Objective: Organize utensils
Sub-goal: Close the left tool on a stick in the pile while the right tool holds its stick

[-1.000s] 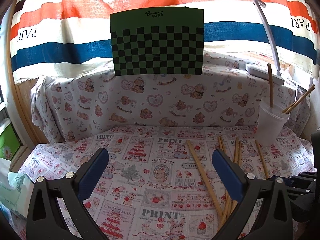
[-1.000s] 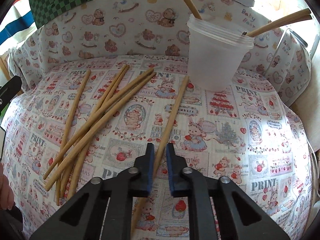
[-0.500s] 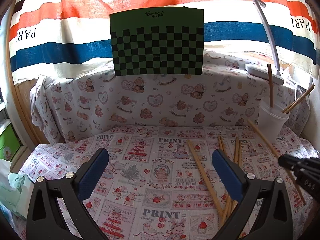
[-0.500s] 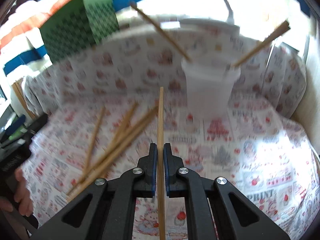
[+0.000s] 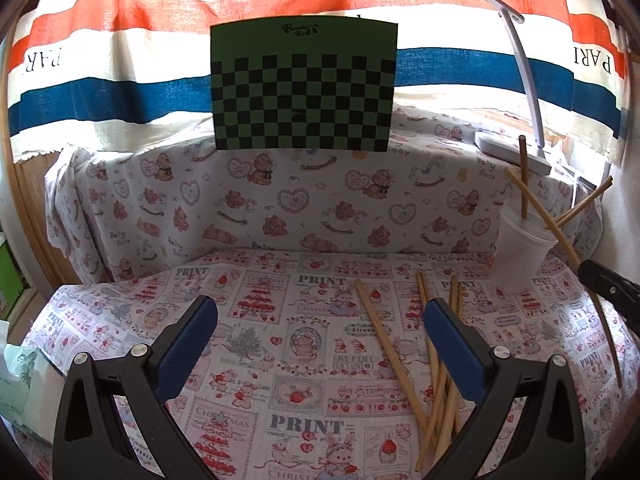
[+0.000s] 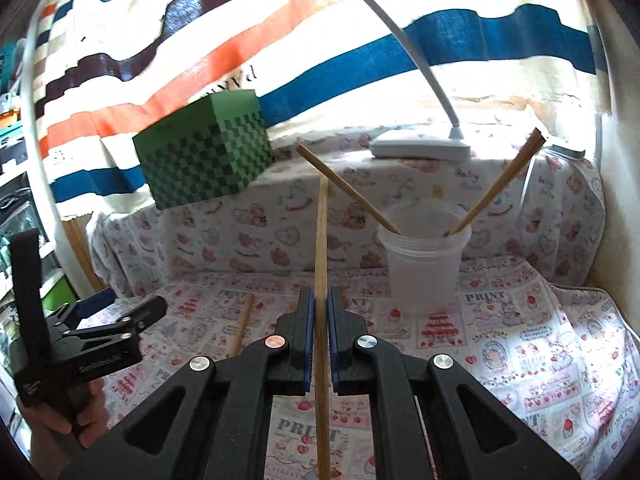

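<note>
While the right tool (image 6: 319, 312) was closed on one chopstick (image 6: 321, 240), gripping it somewhere along its length so that it pointed up and forward, the stick was in the air and clear of the surface (image 6: 520, 360). The left tool (image 5: 320, 344) was open wide, with nothing between its blue pads (image 5: 188, 344), and it hovered low above the patterned cloth (image 5: 256, 320). The cup (image 6: 424, 264) stood near the back right of the surface, a little to the right of the held stick, and two chopsticks already leaned inside it, spread apart. More loose chopsticks (image 5: 436, 376) lay in a crossed bunch on the cloth, just beside the right pad of the left tool. By my judgement, a chopstick is light, stiff and thin, so it needs little force, but its smooth surface can turn or slip between the pads if the hold is far from the middle. A hold near the middle looks safer, with the lower end free to go into the cup. The cup seems light and thin also, and I think a stick pushed against its rim could tip it, so the stick should enter from above.
</note>
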